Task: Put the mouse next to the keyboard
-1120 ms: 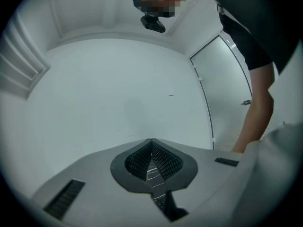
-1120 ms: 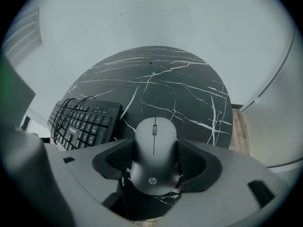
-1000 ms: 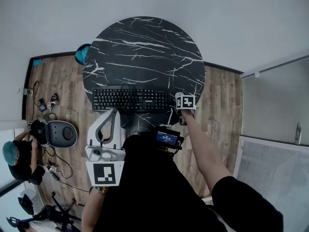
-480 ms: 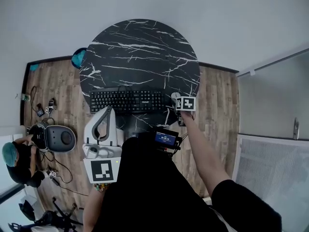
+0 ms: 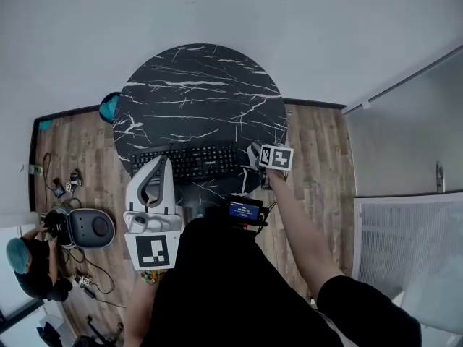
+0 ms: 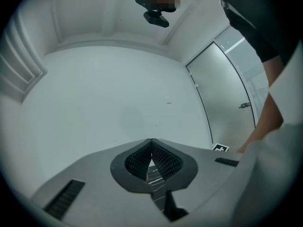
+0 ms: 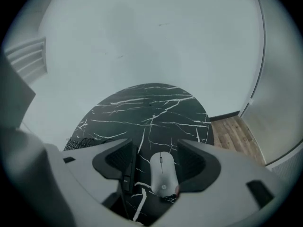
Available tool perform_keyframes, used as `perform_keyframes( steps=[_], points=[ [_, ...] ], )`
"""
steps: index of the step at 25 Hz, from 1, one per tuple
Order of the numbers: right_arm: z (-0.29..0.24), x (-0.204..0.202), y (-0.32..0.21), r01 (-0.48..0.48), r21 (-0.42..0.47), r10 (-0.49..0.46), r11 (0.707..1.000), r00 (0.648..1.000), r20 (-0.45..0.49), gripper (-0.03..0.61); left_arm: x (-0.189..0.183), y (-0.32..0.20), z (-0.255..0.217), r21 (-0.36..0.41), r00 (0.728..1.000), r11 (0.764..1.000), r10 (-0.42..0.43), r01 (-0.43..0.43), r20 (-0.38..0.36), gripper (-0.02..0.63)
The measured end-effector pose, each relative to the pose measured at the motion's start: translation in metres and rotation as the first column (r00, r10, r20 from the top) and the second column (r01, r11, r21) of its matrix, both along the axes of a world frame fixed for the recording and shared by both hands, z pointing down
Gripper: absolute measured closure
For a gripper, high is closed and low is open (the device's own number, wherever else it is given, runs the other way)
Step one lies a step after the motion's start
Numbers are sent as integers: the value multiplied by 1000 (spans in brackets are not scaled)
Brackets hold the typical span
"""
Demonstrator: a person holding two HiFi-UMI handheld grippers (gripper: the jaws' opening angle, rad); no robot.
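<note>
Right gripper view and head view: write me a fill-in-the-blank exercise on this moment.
The mouse lies on the table between the right gripper's ____ jaws.
In the head view, the keyboard lies to the mouse's ____.
The left gripper is ____, holding nothing.
Missing words: open; left; shut.

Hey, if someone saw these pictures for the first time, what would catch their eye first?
The round black marble table, veined white, fills the middle of the head view, with a black keyboard at its near edge. A silver mouse lies on it between the open jaws of the right claw, just right of the keyboard.
</note>
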State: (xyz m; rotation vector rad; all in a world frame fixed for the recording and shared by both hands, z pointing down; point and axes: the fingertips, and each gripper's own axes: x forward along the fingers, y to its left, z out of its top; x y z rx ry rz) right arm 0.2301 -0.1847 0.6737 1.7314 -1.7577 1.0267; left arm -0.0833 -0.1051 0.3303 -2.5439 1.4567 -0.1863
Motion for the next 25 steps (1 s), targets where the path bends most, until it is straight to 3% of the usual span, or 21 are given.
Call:
perform_keyframes(
  steps=[7, 15, 23, 25],
  points=[
    [-51, -8, -3, 29, 139, -19, 990, 997, -74, 302, 11, -14, -11, 34, 999, 999, 33, -33, -9, 601],
    [-109, -19, -3, 61, 301, -27, 952, 993, -116, 302, 22, -28, -20, 53, 998, 998, 49, -46, -46, 601],
    [-192, -36, -1, 47, 503, -10, 863, 997, -75, 308, 29, -35, -23, 51, 996, 998, 51, -47, -74, 601],
    [-212, -42, 0, 46, 554, -2, 831, 997, -80, 378, 28, -36, -20, 42, 995, 998, 48, -44, -85, 601]
  ],
)
